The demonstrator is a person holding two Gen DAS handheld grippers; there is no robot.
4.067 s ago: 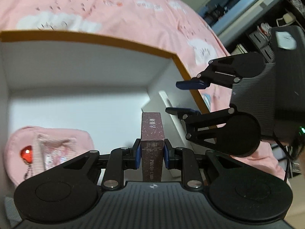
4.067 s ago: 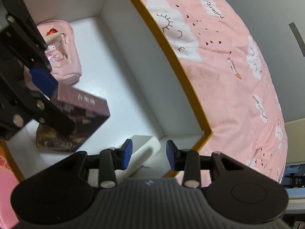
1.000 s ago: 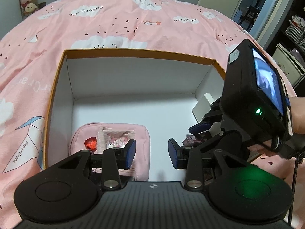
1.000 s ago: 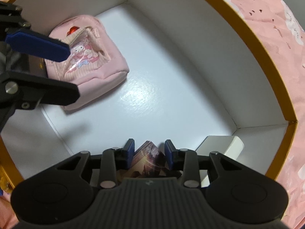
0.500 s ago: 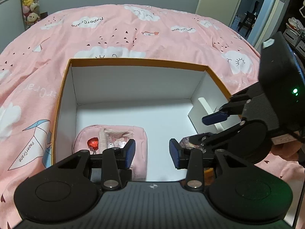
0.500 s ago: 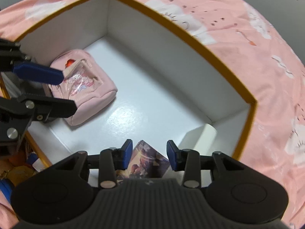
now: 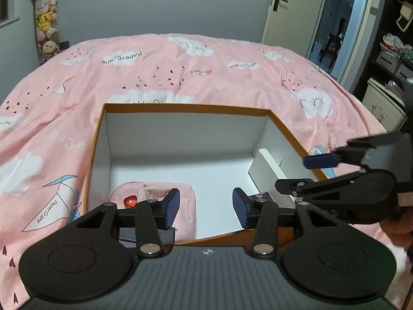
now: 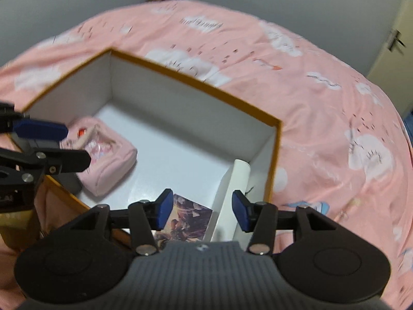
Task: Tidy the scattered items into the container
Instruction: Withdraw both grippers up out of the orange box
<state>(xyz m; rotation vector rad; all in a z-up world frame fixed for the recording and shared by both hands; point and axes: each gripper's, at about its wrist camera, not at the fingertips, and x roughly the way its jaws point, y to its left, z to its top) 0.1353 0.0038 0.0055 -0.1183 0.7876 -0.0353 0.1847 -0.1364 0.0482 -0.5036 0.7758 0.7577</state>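
Note:
An open box with an orange rim [image 7: 185, 108] [image 8: 196, 81] and white inside sits on the pink bedspread. In it lie a pink pouch [image 7: 183, 199] [image 8: 111, 165], a dark picture box [image 8: 185, 219] and a white box [image 7: 271, 173] [image 8: 232, 196] leaning on the right wall. My left gripper [image 7: 205, 205] is open and empty above the box's near edge. My right gripper [image 8: 200, 208] is open and empty above the picture box; it also shows in the left wrist view [image 7: 304, 173] at the right.
The pink cloud-print bedspread [image 7: 206, 64] surrounds the box. Plush toys [image 7: 46, 25] hang on the wall at far left. A door [image 7: 289, 7] and dark shelves [image 7: 395, 51] stand at far right.
Both grippers have pulled back and up from the box. The picture box, earlier held in my left gripper, lies in the box. Both jaws stay open.

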